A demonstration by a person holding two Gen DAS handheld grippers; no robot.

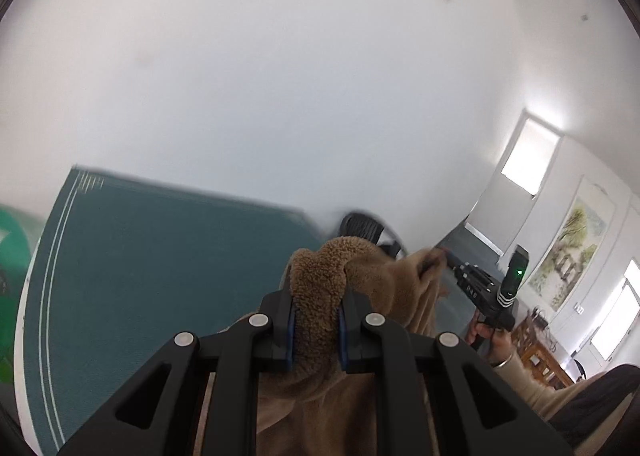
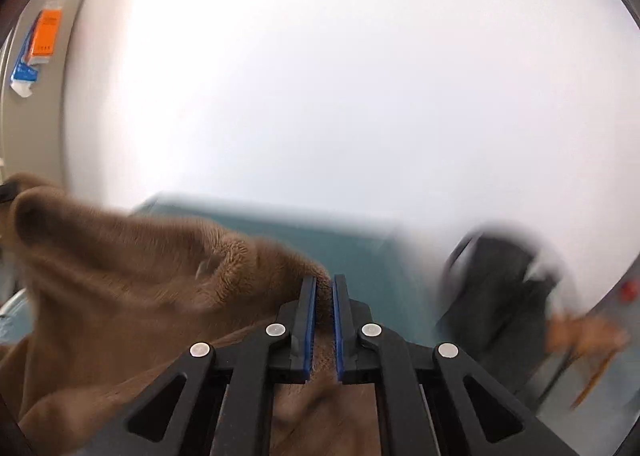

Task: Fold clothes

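Up off the teal table [image 1: 132,256], both grippers point near level toward the white wall [image 1: 280,76]. Left gripper [image 1: 316,320] has its fingers narrow, pinched on a thick fold of the brown fleece garment [image 1: 320,280], which hangs below. Right gripper [image 2: 324,320], seen from the left wrist held by a hand [image 1: 486,334] in a beige sleeve, has its fingers almost together on the garment's edge; that view is blurred.
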